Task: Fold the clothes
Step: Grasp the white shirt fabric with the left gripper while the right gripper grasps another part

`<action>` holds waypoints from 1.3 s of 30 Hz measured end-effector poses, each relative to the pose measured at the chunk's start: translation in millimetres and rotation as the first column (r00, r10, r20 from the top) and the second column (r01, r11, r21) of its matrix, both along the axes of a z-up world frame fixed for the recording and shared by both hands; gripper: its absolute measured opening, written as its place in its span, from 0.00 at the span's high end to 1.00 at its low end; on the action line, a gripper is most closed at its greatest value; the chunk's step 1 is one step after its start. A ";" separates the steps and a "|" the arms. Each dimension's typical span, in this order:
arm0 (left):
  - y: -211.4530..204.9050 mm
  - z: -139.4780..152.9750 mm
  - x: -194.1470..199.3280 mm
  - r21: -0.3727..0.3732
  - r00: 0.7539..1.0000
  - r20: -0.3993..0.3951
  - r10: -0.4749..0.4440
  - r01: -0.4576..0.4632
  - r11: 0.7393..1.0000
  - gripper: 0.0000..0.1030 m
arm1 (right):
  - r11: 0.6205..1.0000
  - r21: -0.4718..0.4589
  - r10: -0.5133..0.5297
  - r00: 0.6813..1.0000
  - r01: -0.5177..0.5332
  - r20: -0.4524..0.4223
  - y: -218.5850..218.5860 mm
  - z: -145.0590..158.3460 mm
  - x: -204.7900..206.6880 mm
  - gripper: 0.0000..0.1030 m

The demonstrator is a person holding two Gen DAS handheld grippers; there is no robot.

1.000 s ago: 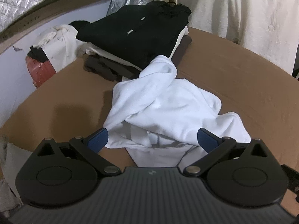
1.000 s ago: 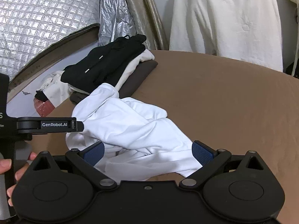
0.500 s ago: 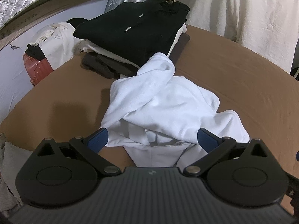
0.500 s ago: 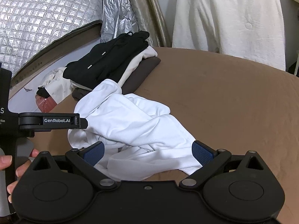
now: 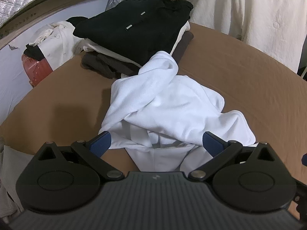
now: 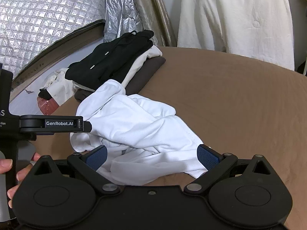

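A crumpled white garment (image 5: 168, 105) lies in a heap on the brown table (image 5: 249, 80); it also shows in the right wrist view (image 6: 138, 126). My left gripper (image 5: 156, 143) is open, its blue pads on either side of the garment's near edge, holding nothing. My right gripper (image 6: 151, 156) is open too, just in front of the garment's near right part. The left gripper's black body (image 6: 51, 123) shows at the left of the right wrist view, held by a hand.
A stack of folded clothes with a black drawstring garment on top (image 5: 138, 25) sits at the table's far left, touching the white heap. A cream cloth (image 5: 249, 9) hangs behind the table. A red case (image 5: 36, 71) with clothes on it stands off the left edge.
Both grippers have risen and drawn back slightly, so the scene sits lower in view. The white garment has not moved. Both stay open.
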State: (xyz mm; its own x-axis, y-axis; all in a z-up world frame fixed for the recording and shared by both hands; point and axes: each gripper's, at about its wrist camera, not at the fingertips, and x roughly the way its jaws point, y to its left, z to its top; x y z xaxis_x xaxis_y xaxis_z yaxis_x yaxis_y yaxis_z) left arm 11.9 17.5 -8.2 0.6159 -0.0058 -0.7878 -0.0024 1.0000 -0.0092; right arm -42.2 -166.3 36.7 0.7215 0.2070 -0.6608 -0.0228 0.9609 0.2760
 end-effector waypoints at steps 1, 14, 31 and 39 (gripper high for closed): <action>2.6 1.2 -0.2 -0.018 1.000 0.001 -0.011 0.011 1.000 0.00 | 1.000 0.016 0.003 1.000 -0.003 -0.001 -1.2 -2.1 0.2 0.01; 17.0 43.8 94.9 -0.099 0.995 0.047 0.088 -0.083 0.992 0.00 | 0.926 0.376 0.003 0.997 0.025 -0.075 -40.2 -62.9 25.8 0.01; 100.0 -39.3 138.4 -0.336 0.950 -0.153 0.271 -0.308 0.890 0.07 | 0.819 0.558 0.040 0.957 0.134 -0.287 -40.6 -156.3 85.4 0.03; 86.7 -91.6 166.5 -0.548 0.944 -0.322 0.069 -0.245 0.800 0.00 | 0.831 0.537 -0.040 0.979 0.144 -0.201 -15.3 -169.3 141.5 0.30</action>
